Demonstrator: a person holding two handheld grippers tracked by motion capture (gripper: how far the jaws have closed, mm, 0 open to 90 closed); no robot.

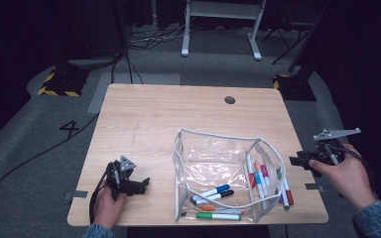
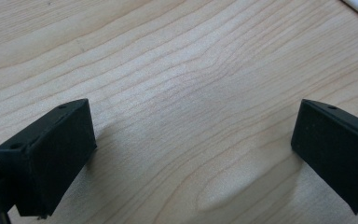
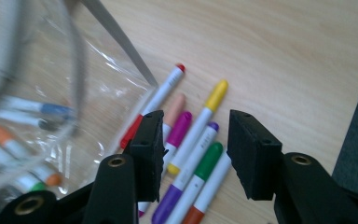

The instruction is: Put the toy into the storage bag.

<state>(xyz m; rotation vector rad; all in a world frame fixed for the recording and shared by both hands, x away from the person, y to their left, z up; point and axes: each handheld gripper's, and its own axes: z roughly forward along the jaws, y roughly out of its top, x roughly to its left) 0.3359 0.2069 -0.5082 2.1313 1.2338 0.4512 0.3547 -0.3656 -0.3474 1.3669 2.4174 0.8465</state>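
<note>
A clear plastic pouch with pale trim lies open on the wooden table, right of centre. Several markers lie inside it, blue, black, orange and green among them. More markers lie in a row by its right side. My right gripper hovers at the table's right edge. In the right gripper view its jaws stand apart above the red, pink, magenta, yellow, purple and green markers, with nothing pressed between them. My left gripper rests at the lower left, open over bare wood.
A dark round hole sits near the table's far edge. The table's right edge runs close beside my right gripper. The pouch wall lies just left of those jaws. Cables and a white desk frame stand on the floor beyond.
</note>
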